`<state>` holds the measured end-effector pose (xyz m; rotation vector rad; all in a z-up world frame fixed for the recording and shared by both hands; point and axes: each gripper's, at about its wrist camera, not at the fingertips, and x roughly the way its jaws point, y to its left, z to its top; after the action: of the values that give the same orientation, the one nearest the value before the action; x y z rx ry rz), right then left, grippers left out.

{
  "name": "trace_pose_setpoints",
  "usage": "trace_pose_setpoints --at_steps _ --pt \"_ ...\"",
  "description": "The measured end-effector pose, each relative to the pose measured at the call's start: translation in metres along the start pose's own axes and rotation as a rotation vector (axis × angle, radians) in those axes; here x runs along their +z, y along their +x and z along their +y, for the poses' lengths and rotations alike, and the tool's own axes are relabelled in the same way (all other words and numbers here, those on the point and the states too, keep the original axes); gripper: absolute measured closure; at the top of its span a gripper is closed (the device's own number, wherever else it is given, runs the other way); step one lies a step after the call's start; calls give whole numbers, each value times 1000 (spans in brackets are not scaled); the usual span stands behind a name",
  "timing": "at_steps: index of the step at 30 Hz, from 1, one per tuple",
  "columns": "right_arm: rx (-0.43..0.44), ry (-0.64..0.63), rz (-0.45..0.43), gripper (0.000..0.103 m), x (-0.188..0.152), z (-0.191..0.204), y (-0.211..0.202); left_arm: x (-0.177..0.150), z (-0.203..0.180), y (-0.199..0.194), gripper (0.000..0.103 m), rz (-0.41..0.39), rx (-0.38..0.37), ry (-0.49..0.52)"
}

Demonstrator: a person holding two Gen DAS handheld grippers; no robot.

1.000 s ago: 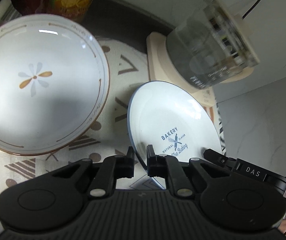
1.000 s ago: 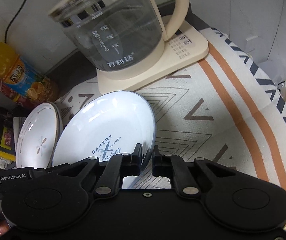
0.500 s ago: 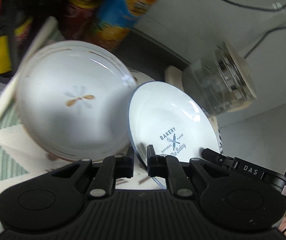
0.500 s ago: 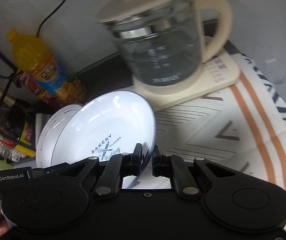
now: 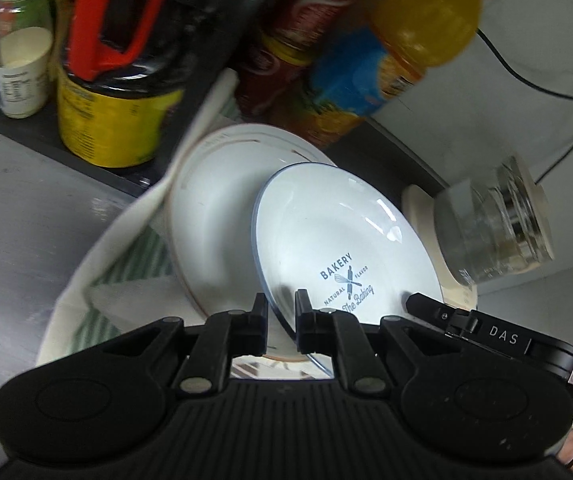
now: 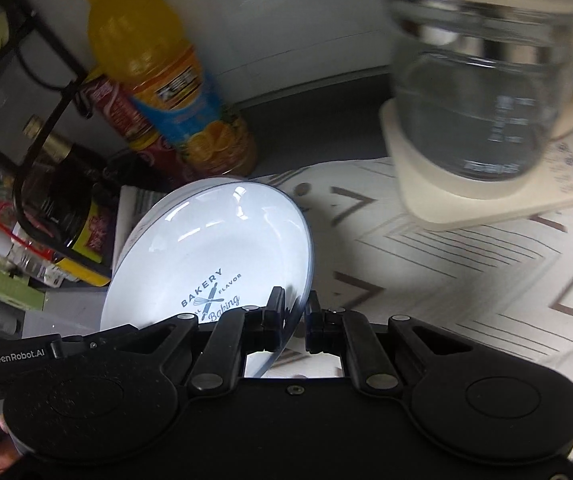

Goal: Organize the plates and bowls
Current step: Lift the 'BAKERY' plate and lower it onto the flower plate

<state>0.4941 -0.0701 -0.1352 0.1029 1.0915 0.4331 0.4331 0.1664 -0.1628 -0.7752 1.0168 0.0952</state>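
Here, left gripper [image 5: 280,318] and right gripper [image 6: 295,320], jaws clamped on bakery plate [image 5: 338,240] rim, above floral bowl [image 5: 214,208]

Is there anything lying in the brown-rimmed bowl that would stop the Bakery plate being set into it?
Nothing visible. The Bakery plate, clamped at opposite rims by the left gripper and right gripper, already overlaps the brown-rimmed bowl, whose visible inside is bare; the rest is hidden behind the plate.
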Motion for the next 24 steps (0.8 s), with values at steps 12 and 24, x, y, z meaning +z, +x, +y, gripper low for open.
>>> trace_pose_setpoints --at_steps 12,24 --pt "5 -42 44 93 3 28 29 10 16 8 92 7 38 -24" --pt "-23 -51 56 93 5 34 48 17 11 17 92 13 64 -8"
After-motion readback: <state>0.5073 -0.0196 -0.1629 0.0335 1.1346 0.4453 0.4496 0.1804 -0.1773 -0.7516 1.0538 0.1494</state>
